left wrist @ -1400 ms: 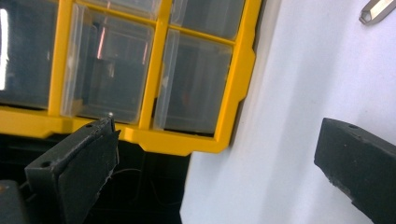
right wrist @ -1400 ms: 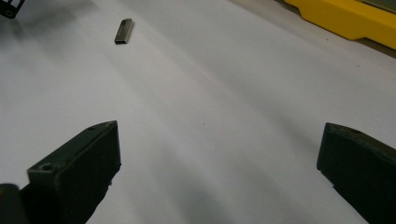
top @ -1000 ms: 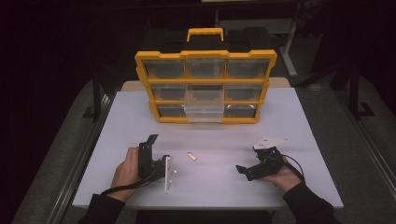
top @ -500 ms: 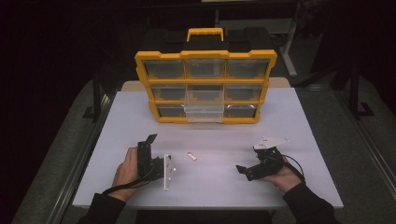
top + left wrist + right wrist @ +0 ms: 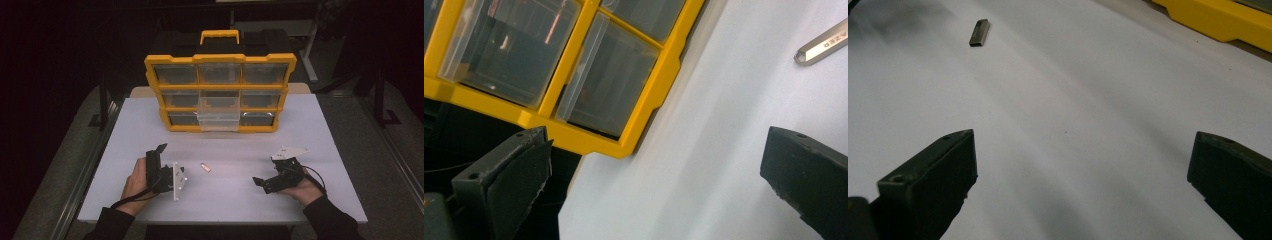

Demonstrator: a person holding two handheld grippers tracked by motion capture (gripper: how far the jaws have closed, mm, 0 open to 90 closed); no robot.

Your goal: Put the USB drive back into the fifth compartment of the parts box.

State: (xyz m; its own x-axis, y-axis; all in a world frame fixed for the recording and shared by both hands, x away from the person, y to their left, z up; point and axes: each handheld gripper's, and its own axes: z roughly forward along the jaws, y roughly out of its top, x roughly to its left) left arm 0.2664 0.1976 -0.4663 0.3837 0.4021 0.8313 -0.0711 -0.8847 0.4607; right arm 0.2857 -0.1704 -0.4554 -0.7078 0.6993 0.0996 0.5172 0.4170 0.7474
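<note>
A small flat metal piece (image 5: pixel 205 167) lies on the white table (image 5: pixel 240 145) between my two grippers; it is also in the left gripper view (image 5: pixel 824 45) and the right gripper view (image 5: pixel 979 32). My left gripper (image 5: pixel 167 162) is held rolled on its side at the front left, open, with nothing between its jaws (image 5: pixel 654 185). At the front right, my right gripper (image 5: pixel 262 182) points left toward the metal piece, open and empty (image 5: pixel 1083 185). Neither gripper touches the piece.
A yellow organizer (image 5: pixel 220 92) with several clear drawers stands at the back middle of the table, its black handle side behind. Its bottom middle drawer (image 5: pixel 218 120) sticks out a little. Its frame corner (image 5: pixel 639 135) and its edge (image 5: pixel 1218 20) are in the gripper views.
</note>
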